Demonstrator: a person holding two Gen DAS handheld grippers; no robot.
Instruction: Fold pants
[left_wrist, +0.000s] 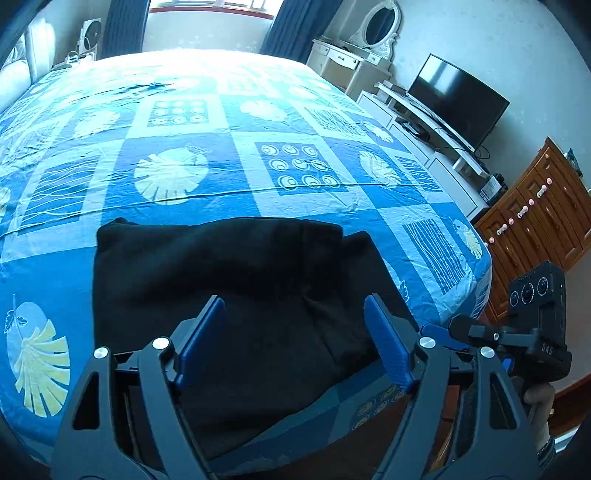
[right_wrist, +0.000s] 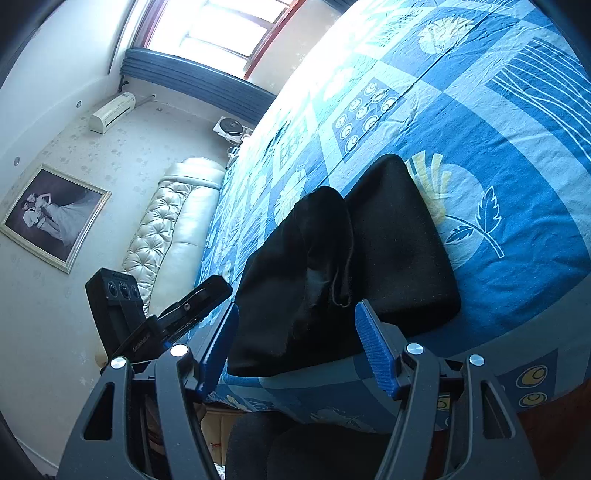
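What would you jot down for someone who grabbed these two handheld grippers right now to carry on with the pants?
Left gripper: jaws open, empty, poised over the pants.
Right gripper: jaws open, empty, at the near edge of the bed.
Black pants: lying in a compact folded bundle on the blue patterned bedsheet, near its front edge.
Done: the folding looks largely finished.
Left: maybe tidy the uneven right end, then withdraw.

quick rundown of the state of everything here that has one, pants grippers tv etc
pants: folded into a compact black bundle, lying on the bed near its edge, held by neither gripper
left gripper: open, nothing between the pads
right gripper: open, nothing gripped
bedsheet: spread flat, lightly creased
tv: screen dark
curtains: drawn aside, window bright
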